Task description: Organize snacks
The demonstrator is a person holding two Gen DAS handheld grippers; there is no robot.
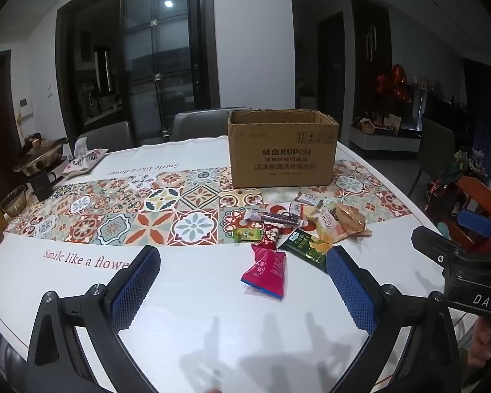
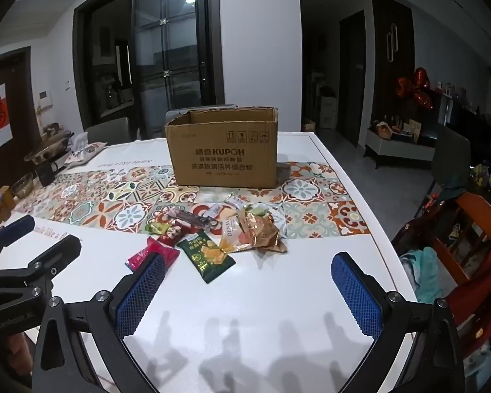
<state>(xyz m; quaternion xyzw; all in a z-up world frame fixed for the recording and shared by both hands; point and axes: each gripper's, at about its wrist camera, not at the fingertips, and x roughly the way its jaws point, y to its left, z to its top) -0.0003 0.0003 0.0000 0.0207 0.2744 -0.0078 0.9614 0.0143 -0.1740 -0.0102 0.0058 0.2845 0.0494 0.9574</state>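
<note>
An open brown cardboard box (image 1: 282, 150) stands on the tiled runner; it also shows in the right wrist view (image 2: 224, 150). Several snack packets lie in a loose pile in front of it: a pink packet (image 1: 265, 270) (image 2: 154, 253), a dark green packet (image 1: 307, 248) (image 2: 206, 255), a gold packet (image 1: 350, 219) (image 2: 260, 229) and a small green one (image 1: 247, 234). My left gripper (image 1: 242, 283) is open and empty above the white tabletop, just short of the pink packet. My right gripper (image 2: 248, 286) is open and empty, near the dark green packet.
The table (image 1: 196, 294) has a patterned runner (image 1: 131, 209). A pot, a glass bowl (image 1: 14, 199) and a cushion (image 1: 83, 160) sit at the far left. Grey chairs stand behind the table. An orange chair (image 2: 474, 239) with clothes is at the right edge.
</note>
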